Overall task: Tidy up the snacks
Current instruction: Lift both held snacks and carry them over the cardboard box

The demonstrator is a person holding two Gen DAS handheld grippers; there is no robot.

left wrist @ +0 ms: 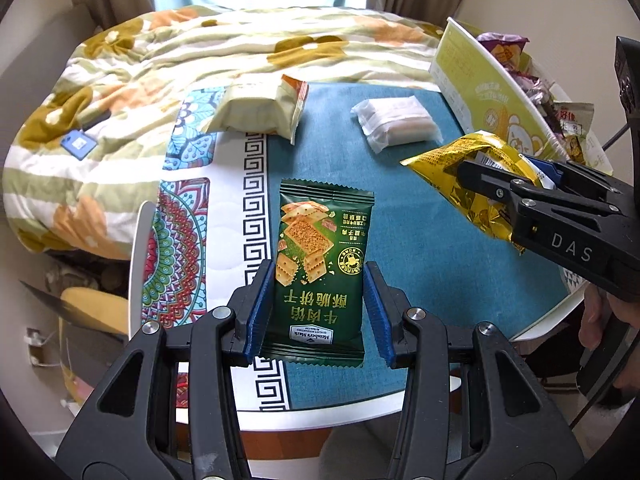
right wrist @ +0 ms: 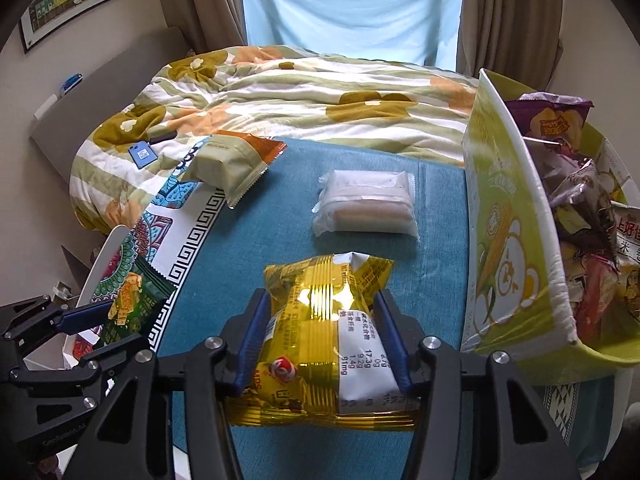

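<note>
- Left gripper [left wrist: 320, 308]: pads clamped on the lower sides of the green pack [left wrist: 322, 264], a cracker packet held upright off the table [left wrist: 400, 248]; it hangs over the table's near-left part, by the patterned border of the blue cloth.
- Right gripper [right wrist: 320, 340]: jaws clenched on the yellow pack [right wrist: 332, 344], pads pressing both of its sides; the pack is lifted clear of the cloth, over the near middle of the table, just left of the box [right wrist: 516, 240].
- Box: an open yellow-green carton along the table's right edge, already heaped with assorted snack bags.
- Still on the table: a beige pack [right wrist: 236, 160] at the far-left corner, partly on the patterned border, and a white pack [right wrist: 366, 204] near the far edge, left of the box.
- Step in hand (judgement): both picks look made; the carry to the box is next.
- Next move (judgement): raise each pack above the tall near wall of the box, bring it over the heap, then release; the right pack is nearer and should go first, leaving the left gripper room to cross the table.
- Remaining (judgement): the beige and white packs await collection.
</note>
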